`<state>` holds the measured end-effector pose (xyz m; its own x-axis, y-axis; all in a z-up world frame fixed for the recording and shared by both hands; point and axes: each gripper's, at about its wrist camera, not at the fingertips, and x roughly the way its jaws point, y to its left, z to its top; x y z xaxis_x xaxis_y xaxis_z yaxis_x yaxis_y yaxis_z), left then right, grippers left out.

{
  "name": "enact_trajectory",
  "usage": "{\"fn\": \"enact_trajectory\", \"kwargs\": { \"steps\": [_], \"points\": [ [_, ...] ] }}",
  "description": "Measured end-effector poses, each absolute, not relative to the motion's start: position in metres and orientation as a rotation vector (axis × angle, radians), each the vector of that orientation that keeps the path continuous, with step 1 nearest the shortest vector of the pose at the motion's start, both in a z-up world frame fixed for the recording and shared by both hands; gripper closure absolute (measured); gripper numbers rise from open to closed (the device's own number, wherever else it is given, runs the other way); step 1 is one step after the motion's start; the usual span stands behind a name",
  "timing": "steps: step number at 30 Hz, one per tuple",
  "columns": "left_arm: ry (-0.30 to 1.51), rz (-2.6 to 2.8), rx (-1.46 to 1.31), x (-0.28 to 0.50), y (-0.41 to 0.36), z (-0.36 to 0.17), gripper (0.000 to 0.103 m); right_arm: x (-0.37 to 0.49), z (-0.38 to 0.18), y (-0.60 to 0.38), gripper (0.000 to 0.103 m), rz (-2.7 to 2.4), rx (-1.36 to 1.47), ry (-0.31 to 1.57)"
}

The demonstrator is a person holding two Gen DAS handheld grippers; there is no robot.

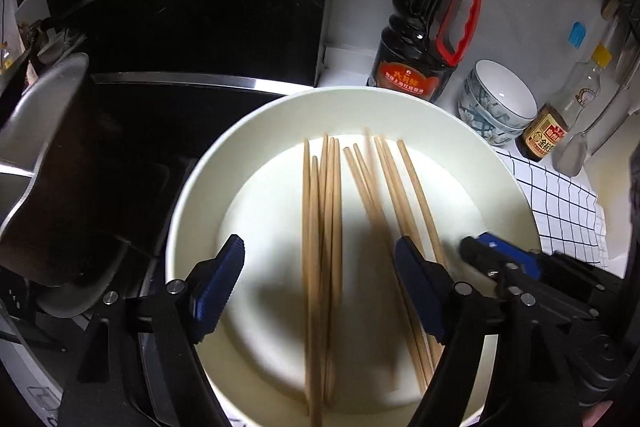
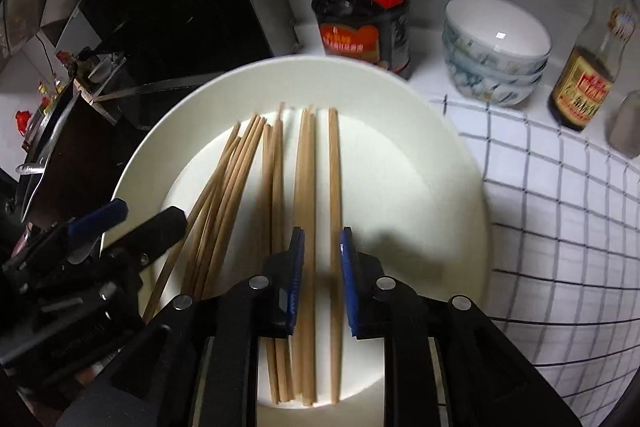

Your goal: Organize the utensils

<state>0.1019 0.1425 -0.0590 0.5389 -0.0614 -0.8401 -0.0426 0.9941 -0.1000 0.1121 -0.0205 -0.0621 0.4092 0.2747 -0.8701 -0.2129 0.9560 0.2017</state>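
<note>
Currently both claws hang over the plate (image 1: 192, 211): left claw (image 1: 320, 267) wide open above chopsticks (image 1: 320, 227), right claw (image 2: 320, 247) slightly parted, gripping nothing; next, close on one bundle.

You get bright light from above on the white plate (image 1: 192, 211), where the grippers throw soft shadows. The stove side at the left stays dark, and both fisheye views bend hard toward black corners. The checked cloth (image 2: 560, 211) at the right edge looks slightly smeared.
</note>
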Motion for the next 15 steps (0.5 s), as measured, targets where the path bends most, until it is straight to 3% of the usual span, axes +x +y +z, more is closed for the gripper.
{"fn": "enact_trajectory", "kwargs": {
  "steps": [3,5,9,11,15],
  "points": [
    [1.007,0.010,-0.118,0.098,0.146,-0.053,0.023,0.105,-0.049,-0.023,0.082,0.305,0.047,1.084],
    [1.005,0.024,-0.120,0.093,0.147,-0.049,0.020,0.099,-0.045,-0.027,0.071,0.306,0.040,1.076],
    [0.992,0.055,-0.114,0.081,0.146,-0.038,0.015,0.088,-0.037,-0.033,0.071,0.319,0.020,1.071],
    [0.991,0.070,-0.111,0.075,0.145,-0.033,0.013,0.084,-0.034,-0.037,0.063,0.325,0.026,1.071],
    [0.984,0.090,-0.114,0.065,0.139,-0.021,0.011,0.074,-0.024,-0.041,0.061,0.345,0.009,1.057]
  ]
}}
